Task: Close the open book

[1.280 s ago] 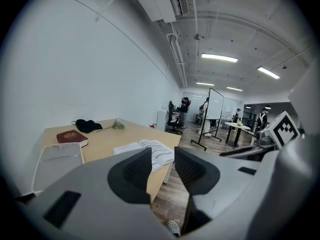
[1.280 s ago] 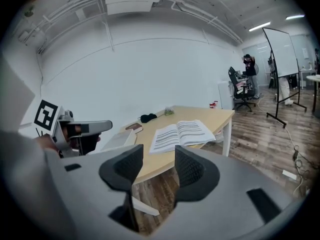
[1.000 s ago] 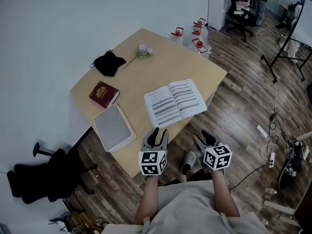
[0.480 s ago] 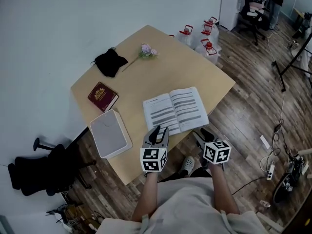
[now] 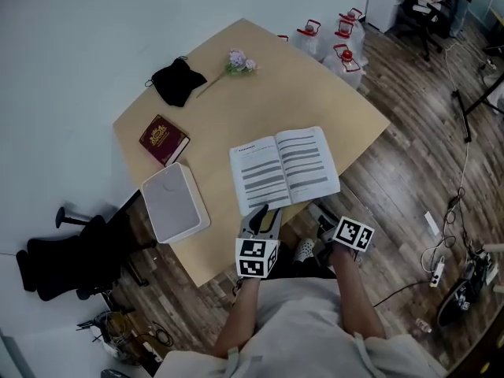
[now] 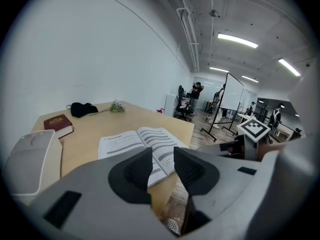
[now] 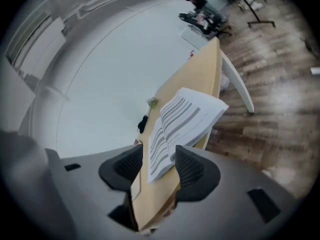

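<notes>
The open book (image 5: 283,168) lies flat with its printed pages up, near the front edge of the wooden table (image 5: 260,101). My left gripper (image 5: 260,220) hovers just short of the book's near left corner, open and empty. In the left gripper view the book (image 6: 135,143) lies beyond the parted jaws of the left gripper (image 6: 163,156). My right gripper (image 5: 323,215) is off the table's front edge, by the book's near right corner. In the right gripper view, which is rolled, the right gripper (image 7: 160,159) stands open, with the table edge and the book (image 7: 185,121) ahead of it.
A dark red book (image 5: 164,140) and a white box (image 5: 173,201) lie left of the open book. A black cloth (image 5: 177,81) and a small flower sprig (image 5: 240,61) lie at the far side. Jugs with red caps (image 5: 335,42) stand on the floor behind, a black chair (image 5: 63,262) at left.
Both grippers have come closer to the book's near edge and sunk lower. The right gripper has rolled about its own line. The book has not moved.
</notes>
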A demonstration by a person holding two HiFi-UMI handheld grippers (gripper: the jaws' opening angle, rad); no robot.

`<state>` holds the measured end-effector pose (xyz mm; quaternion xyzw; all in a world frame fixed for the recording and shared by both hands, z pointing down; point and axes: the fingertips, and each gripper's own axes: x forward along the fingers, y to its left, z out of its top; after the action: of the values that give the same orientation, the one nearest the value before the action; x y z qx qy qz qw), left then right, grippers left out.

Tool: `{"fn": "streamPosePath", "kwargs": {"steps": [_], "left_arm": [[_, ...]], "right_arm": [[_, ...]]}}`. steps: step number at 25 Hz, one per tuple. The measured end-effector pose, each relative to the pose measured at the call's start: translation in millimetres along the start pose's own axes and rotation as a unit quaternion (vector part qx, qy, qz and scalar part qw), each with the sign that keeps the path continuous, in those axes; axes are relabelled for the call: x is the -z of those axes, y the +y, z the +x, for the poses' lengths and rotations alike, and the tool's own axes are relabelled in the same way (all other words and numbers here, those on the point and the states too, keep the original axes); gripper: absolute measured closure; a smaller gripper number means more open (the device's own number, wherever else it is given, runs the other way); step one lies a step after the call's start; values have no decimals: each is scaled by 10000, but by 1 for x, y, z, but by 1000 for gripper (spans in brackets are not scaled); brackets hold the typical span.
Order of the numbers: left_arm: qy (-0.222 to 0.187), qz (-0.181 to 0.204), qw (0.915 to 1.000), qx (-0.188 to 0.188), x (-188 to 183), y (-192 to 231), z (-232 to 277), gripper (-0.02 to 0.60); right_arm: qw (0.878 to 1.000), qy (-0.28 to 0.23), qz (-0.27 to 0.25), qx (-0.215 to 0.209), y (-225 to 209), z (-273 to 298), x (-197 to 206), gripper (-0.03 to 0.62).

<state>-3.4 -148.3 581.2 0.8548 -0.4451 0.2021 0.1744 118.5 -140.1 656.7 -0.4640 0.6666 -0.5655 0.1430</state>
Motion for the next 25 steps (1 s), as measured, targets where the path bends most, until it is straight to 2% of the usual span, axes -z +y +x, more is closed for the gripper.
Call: {"fn": "streamPosePath", "kwargs": {"steps": [2,6,12,17,25], "left_arm": [[63,63,10000,14,5,-3,0,439],[-2,80,10000,-13,1,0,2,439],[-111,-69,9998,-126,-8,15,10,439],[-93,-223,9996,-176,-4,25,14,439],[-42,-191,9997,-172,-1,43,15,439]], "right_arm": [[9979,-43,625,-160,-7,7,7,378],[9889,-196,1441,-296,-17,15,15,375],[9580,-426,2806,-423,-34,25,23,373],[9448,-515,3186,-562,-33,32,26,378],[9440,-427,3258,-307,-41,55,32,352]]}}
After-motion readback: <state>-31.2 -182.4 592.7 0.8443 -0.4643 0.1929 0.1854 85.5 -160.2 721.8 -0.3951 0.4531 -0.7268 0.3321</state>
